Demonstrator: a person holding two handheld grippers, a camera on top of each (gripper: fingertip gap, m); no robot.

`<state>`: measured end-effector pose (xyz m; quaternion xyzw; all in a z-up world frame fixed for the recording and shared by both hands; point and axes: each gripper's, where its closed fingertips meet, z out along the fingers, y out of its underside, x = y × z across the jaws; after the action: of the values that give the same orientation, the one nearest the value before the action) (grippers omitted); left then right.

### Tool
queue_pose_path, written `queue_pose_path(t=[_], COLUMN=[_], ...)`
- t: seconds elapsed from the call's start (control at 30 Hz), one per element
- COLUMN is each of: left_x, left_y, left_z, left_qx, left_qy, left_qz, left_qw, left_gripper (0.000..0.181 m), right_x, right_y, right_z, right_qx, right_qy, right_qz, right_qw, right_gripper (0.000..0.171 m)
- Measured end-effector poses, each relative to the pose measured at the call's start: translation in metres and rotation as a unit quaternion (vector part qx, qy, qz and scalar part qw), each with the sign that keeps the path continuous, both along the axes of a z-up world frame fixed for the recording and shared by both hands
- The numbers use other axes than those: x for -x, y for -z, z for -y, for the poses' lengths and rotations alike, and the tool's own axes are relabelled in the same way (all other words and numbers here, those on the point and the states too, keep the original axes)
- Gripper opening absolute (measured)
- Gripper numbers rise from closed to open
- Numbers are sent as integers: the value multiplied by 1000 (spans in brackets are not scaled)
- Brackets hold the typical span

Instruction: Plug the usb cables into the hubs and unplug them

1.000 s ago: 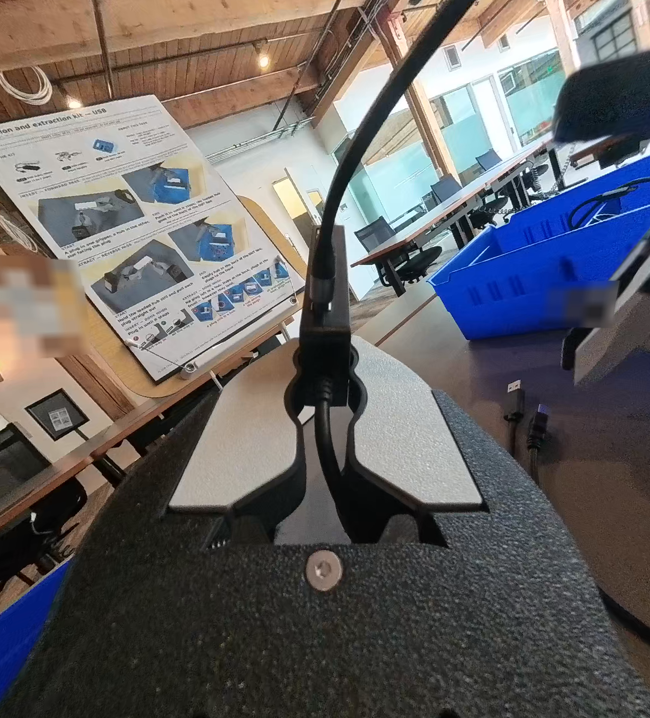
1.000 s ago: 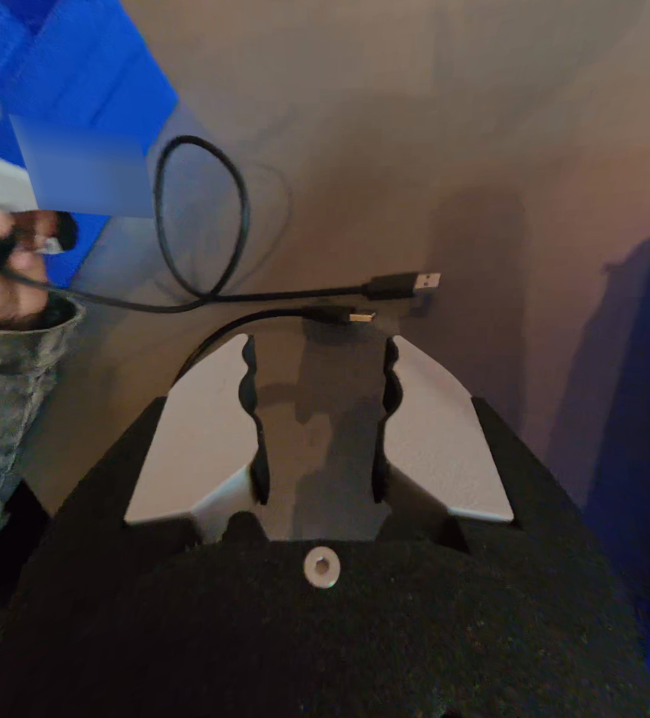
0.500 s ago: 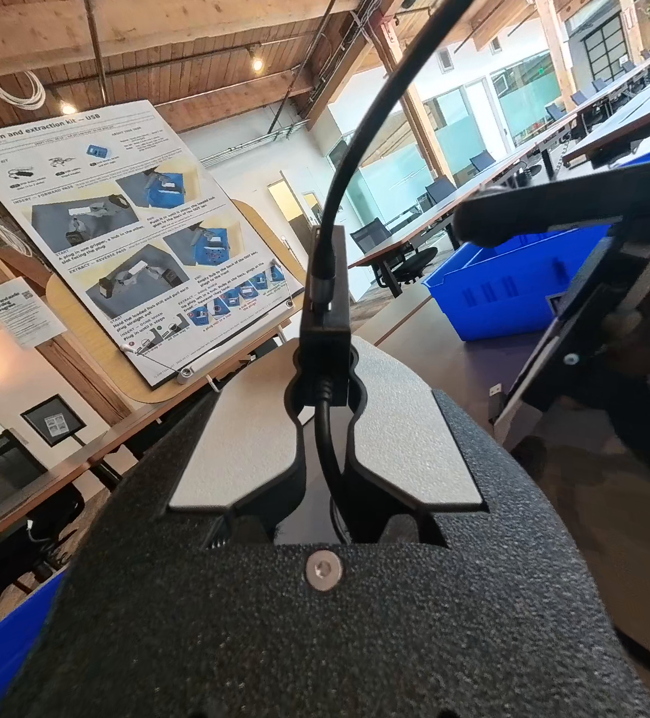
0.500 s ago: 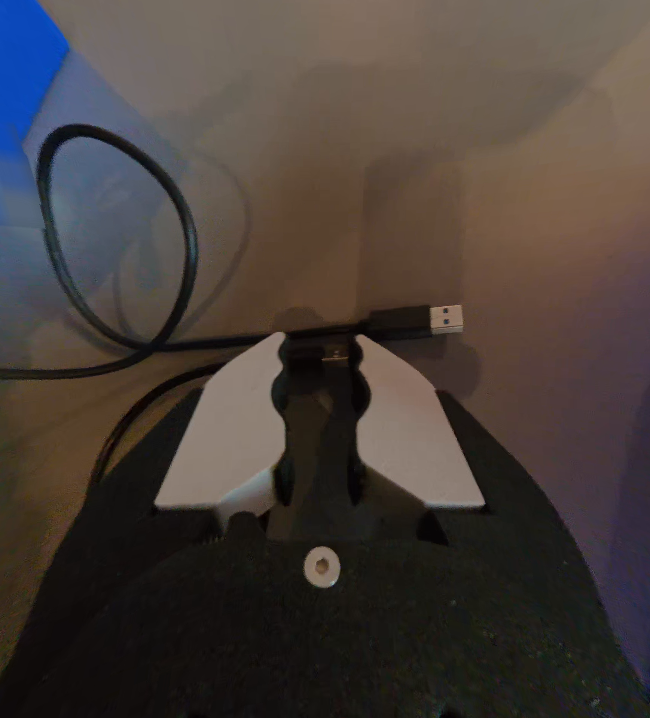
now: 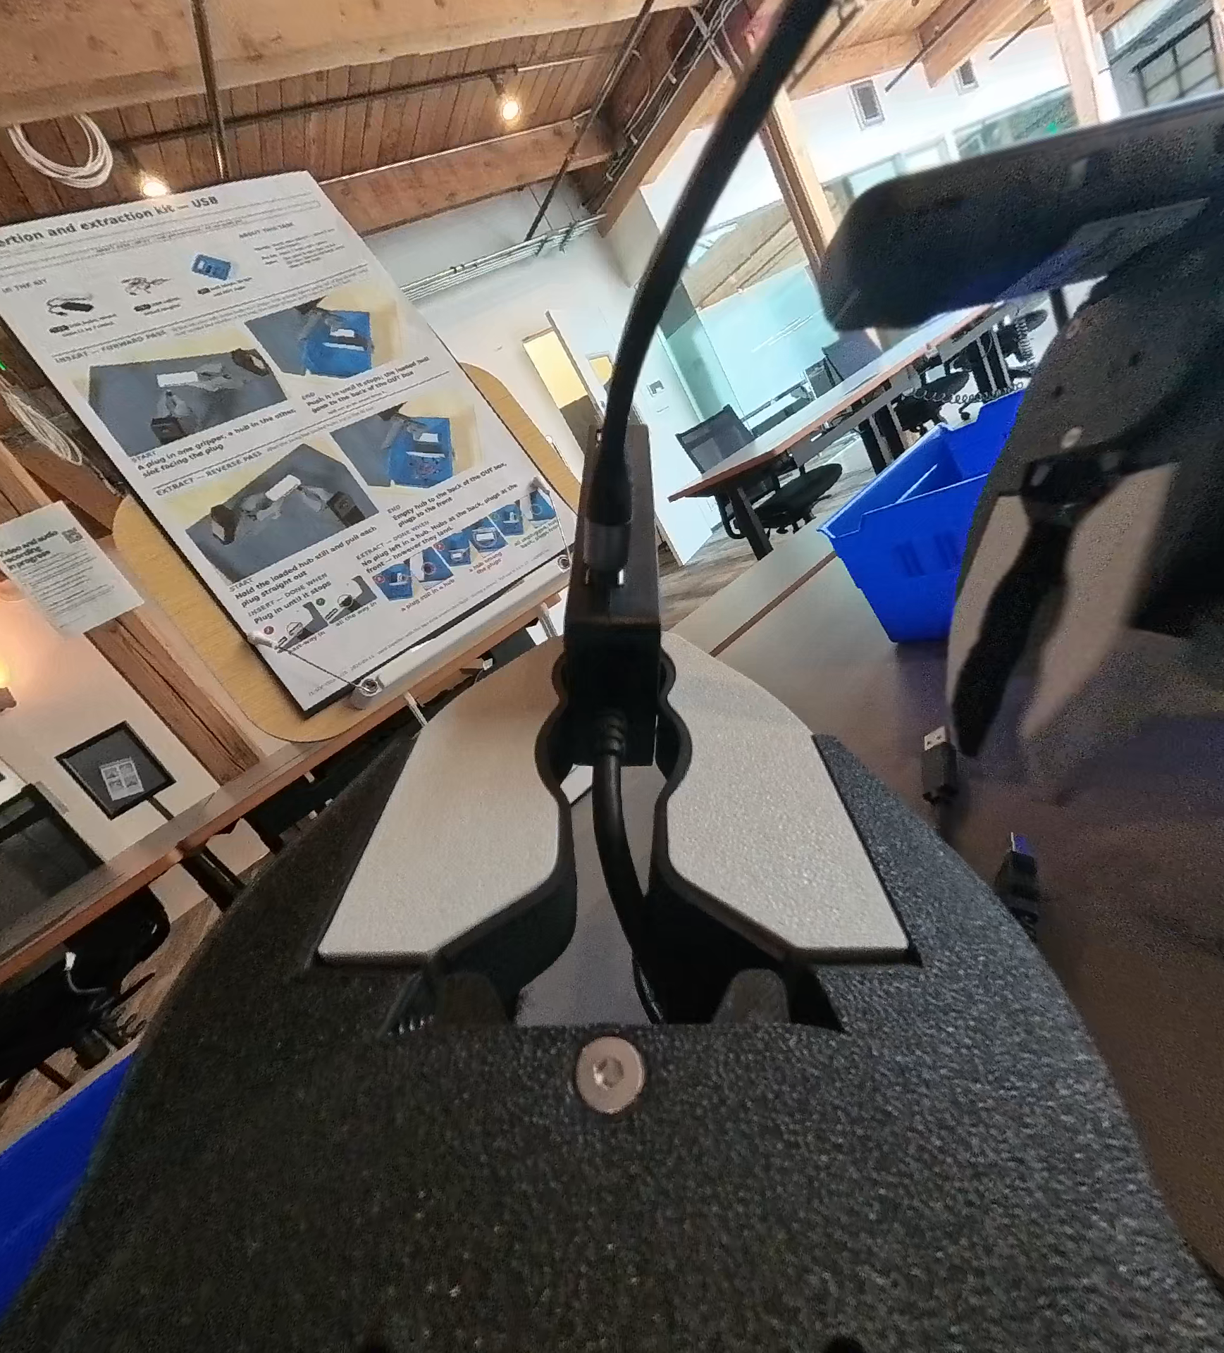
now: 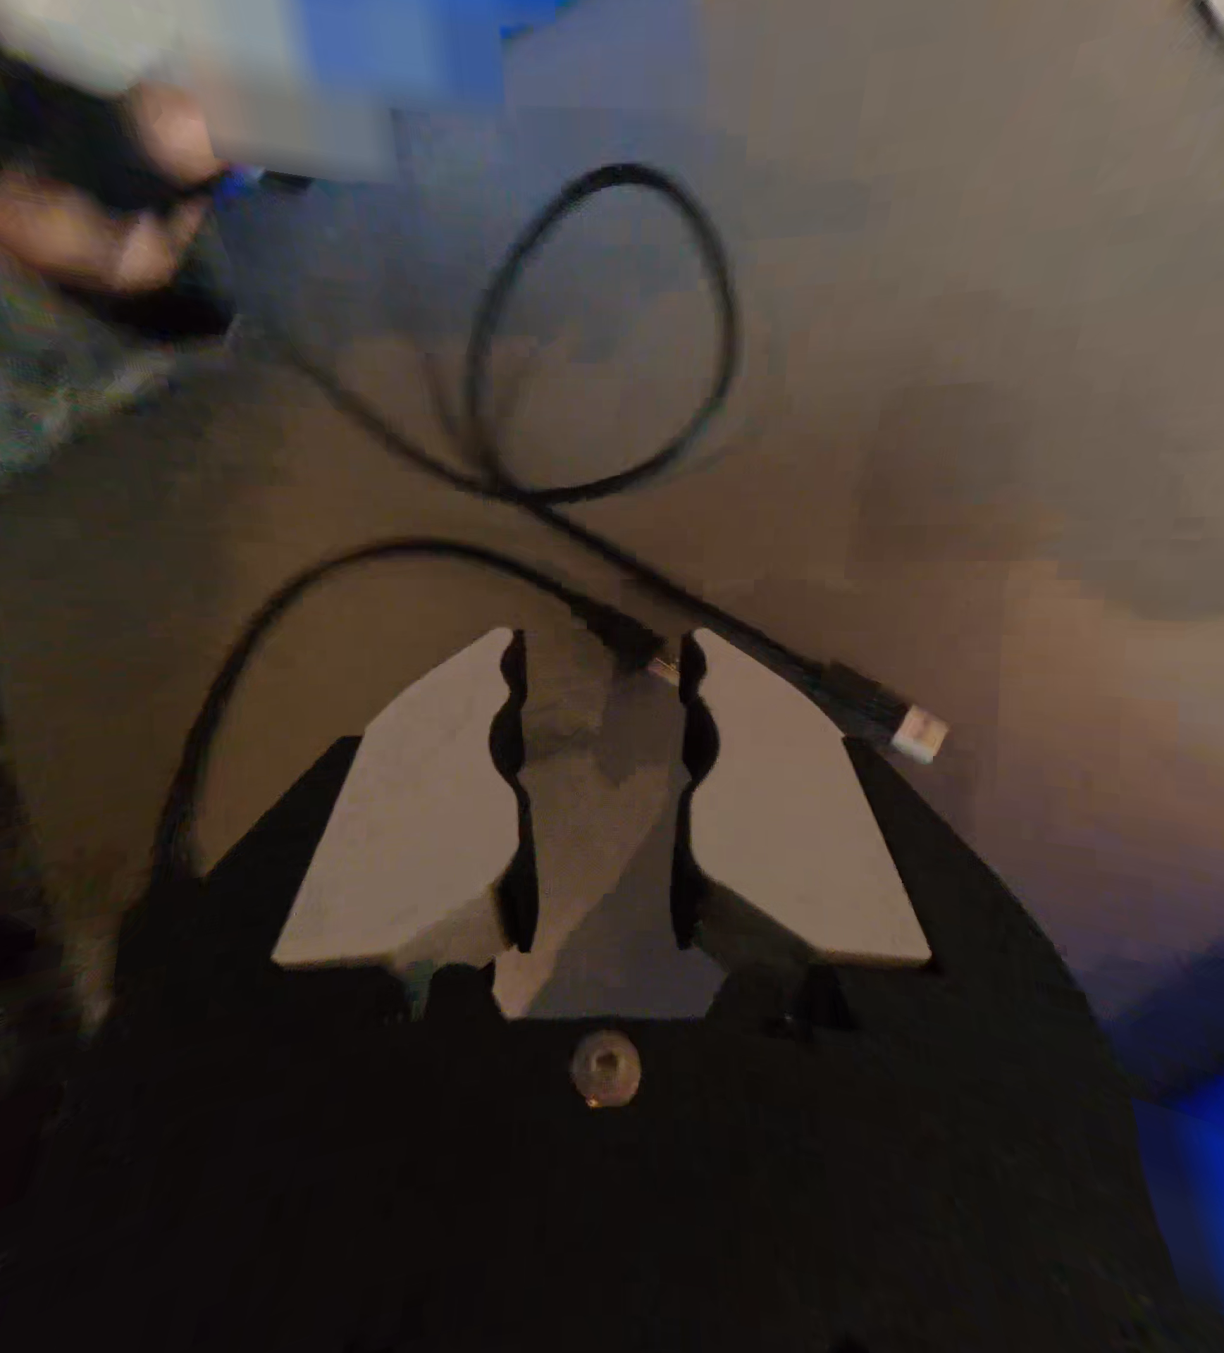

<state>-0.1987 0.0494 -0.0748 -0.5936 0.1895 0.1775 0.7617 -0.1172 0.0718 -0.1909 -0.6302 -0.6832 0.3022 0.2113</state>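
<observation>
My left gripper (image 5: 612,703) is shut on a black USB hub (image 5: 616,586) and holds it upright above the table. A black cable (image 5: 656,293) is plugged into the hub's side and arcs up out of view. My right gripper (image 6: 601,651) is open over the dark table (image 6: 960,293). A small black plug (image 6: 631,644) lies slantwise between its fingertips, near the right finger, not clamped. A second plug with a silver USB end (image 6: 879,710) lies just right of the fingertips. The right gripper (image 5: 1033,586) also shows large and blurred in the left wrist view.
The second cable forms a loop (image 6: 718,329) on the table. A hand and sleeve (image 6: 81,220) are at the upper left. A blue bin (image 5: 909,542) stands at the back right, an instruction poster (image 5: 264,439) at the back left. Two plugs (image 5: 938,761) lie beside the left gripper. My right fingertips sit around 15 cm from my left ones.
My right gripper narrowed around the small plug, then its jaws widened a little and the view turned and pulled back. My left gripper still holds the hub in place.
</observation>
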Motion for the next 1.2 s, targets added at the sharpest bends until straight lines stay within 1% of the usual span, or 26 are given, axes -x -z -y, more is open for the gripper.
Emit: queue_pose_path(t=[0.03,0.07,0.1,0.17,0.23,0.3,0.37,0.4,0.43,0.47,0.53,0.6,0.63,0.73,0.77,0.83,0.9,0.93,0.97,1.03,1.07,1.13,1.2], left_x=[0,-1,-1,0,1,2,5,5,6,7,10,11,11,9,9,9,10,10,11,12,12,11,10], left_y=[-1,-2,-2,-2,-2,-2,-2,-3,-3,-4,-4,-3,-4,-2,-1,1,2,2,2,3,3,3,3], left_z=[0,1,1,1,2,2,2,2,2,2,2,2,2,1,0,-1,-1,-1,-1,-2,-2,-2,-2], left_qx=[-2,-4,-5,-4,-4,-3,-2,-2,-3,-3,-2,0,0,5,8,10,12,12,12,14,14,14,15], left_qy=[2,3,3,0,0,0,-3,-3,-4,-5,-10,-14,-15,-13,-14,-18,-19,-19,-21,-23,-23,-21,-21], left_qz=[0,1,0,0,1,1,2,3,4,5,9,11,13,11,11,9,9,10,12,12,13,12,11], left_qw=[1000,1000,1000,1000,1000,1000,1000,1000,1000,1000,1000,1000,1000,1000,1000,1000,1000,1000,1000,1000,1000,1000,1000], left_gripper=[18,18,18,18,18,18,18,18,18,18,18,18,18,18,18,18,18,18,18,18,18,18,18], right_x=[-1,0,0,2,8,10,12,14,16,18,18,16,14,-2,-10,-28,-43,-50,-62,-88,-98,-105,-110], right_y=[2,6,10,13,14,24,35,40,43,43,34,9,-10,-72,-89,-115,-132,-137,-139,-139,-133,-105,-76], right_z=[2,-2,-3,4,8,1,-1,0,0,-1,-8,-23,-33,-54,-62,-81,-88,-91,-98,-106,-103,-82,-59], right_qx=[-70,-154,-204,-210,-225,-258,-266,-268,-275,-285,-288,-279,-289,-344,-370,-434,-485,-502,-519,-559,-555,-509,-495], right_qy=[-61,-109,-147,-192,-224,-241,-253,-259,-261,-259,-226,-161,-129,-72,-47,12,52,79,120,191,216,230,220], right_qz=[-11,-19,-19,-17,-26,4,18,16,11,4,-12,-47,-74,-163,-174,-157,-140,-128,-93,-18,4,32,74], right_qw=[996,982,968,959,948,936,930,928,925,923,930,946,946,922,911,887,862,852,841,806,804,829,837], right_gripper=[41,41,39,37,28,26,26,22,11,9,9,8,8,8,8,8,8,8,8,9,8,9,12])
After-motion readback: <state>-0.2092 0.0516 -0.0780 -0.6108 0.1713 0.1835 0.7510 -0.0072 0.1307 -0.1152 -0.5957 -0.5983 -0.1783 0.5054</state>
